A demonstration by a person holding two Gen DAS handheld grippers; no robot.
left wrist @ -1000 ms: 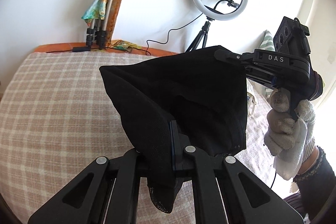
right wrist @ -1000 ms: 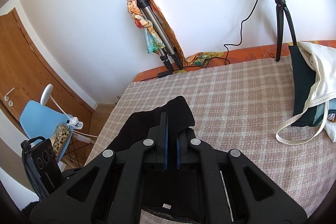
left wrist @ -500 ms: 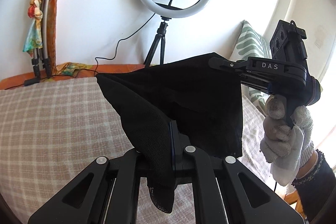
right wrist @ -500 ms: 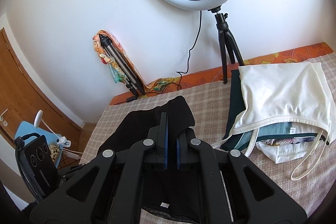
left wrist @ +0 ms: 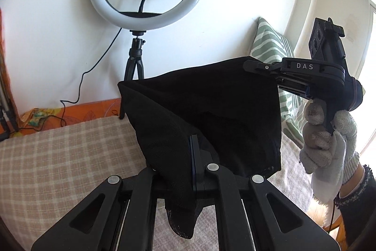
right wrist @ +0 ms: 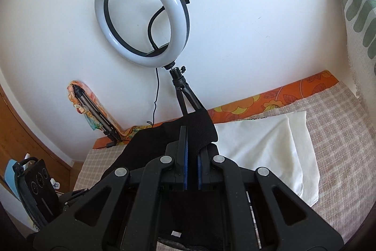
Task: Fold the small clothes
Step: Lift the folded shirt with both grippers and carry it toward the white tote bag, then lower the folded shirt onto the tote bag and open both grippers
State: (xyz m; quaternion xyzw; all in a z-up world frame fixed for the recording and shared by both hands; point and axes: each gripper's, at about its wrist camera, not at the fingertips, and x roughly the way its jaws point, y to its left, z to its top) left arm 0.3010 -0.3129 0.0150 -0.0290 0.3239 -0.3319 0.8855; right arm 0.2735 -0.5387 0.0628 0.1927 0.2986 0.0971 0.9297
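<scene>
Left gripper: jaws clamped on black mesh garment
Right gripper: clamped its opposite corner, held above checked bedcover

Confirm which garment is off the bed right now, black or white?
The black one: it hangs in the air, pinched by both the left tongs and the right tongs. The white one lies flat on the bed.

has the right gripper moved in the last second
Yes. In its own wrist view the ring light went from the top right edge to left of centre and the white cloth slid in, so the right gripper swung rightward, shut on the black garment.
</scene>
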